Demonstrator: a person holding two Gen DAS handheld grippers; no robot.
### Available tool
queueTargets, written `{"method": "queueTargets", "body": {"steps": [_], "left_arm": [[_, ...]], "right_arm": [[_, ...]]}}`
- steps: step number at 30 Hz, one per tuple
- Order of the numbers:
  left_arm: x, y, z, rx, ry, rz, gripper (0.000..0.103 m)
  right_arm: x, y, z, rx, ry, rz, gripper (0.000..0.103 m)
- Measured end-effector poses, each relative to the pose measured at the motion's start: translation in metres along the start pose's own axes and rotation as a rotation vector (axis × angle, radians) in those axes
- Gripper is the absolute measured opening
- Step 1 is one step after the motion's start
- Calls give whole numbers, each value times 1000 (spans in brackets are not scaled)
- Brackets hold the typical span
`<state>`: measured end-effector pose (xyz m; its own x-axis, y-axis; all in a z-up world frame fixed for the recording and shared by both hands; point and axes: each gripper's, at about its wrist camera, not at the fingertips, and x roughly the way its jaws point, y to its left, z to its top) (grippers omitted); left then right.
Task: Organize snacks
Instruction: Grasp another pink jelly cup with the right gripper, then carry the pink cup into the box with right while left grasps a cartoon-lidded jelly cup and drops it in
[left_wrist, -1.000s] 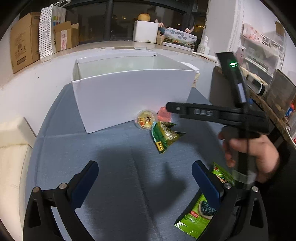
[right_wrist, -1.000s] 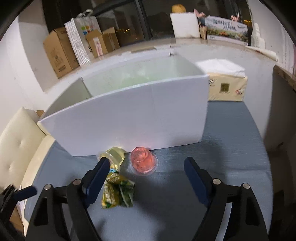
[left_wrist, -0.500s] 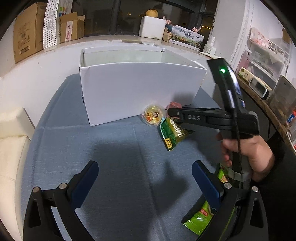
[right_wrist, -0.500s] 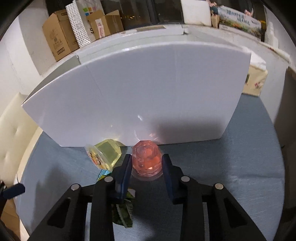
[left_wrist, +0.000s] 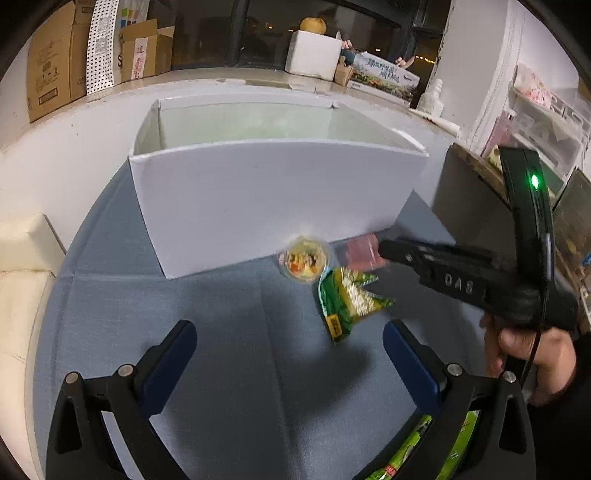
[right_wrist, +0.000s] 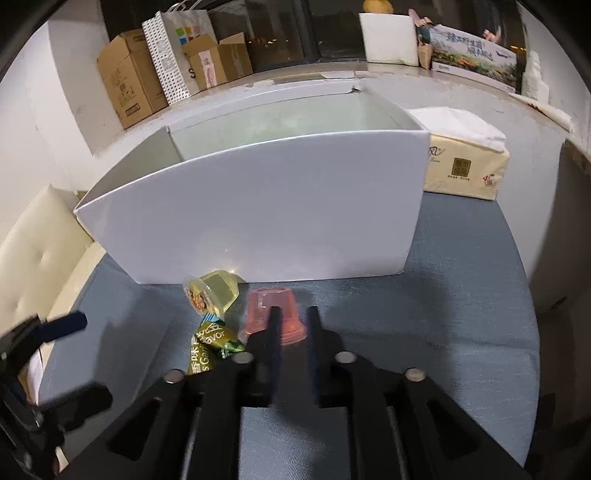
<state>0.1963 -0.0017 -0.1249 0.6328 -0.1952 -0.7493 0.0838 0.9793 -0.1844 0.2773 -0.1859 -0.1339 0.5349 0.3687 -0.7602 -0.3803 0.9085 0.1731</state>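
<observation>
Green packet (right_wrist: 211, 345), at 9 o'clock of the pink cup (right_wrist: 272, 314): Latin letters "Ga" and "avor", plus Chinese characters, not legible. Right gripper (left_wrist: 384, 249) body: raised letters, mirrored, "DAS". Tissue pack (right_wrist: 466, 170): square brown logo, text unreadable.

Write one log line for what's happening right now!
right gripper: jaws just opened wider, pink plastic jelly cup at its fingertips, grip unclear | left gripper: open, empty

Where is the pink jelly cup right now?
In the right wrist view the pink jelly cup sits upside down between the right hand-held gripper fingers, before the white box, right of the yellow jelly cup and the green packet.
</observation>
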Motion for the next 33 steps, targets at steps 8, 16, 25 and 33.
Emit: {"method": "queueTargets", "body": {"steps": [8,16,25,33], "left_arm": [[0,6,-8,-13,15,5,103],[7,8,-5,-16,19,5,103],[31,0,19,-36,20,22,103],[77,-27,45,-24,35,81,103]], "right_arm": [[29,13,2,-13,23,46,72],[34,9,-2,40,37,122,40],[-22,-6,-9,36,-75,122,37],[-66,-30,-34,51,-102,96,37]]}}
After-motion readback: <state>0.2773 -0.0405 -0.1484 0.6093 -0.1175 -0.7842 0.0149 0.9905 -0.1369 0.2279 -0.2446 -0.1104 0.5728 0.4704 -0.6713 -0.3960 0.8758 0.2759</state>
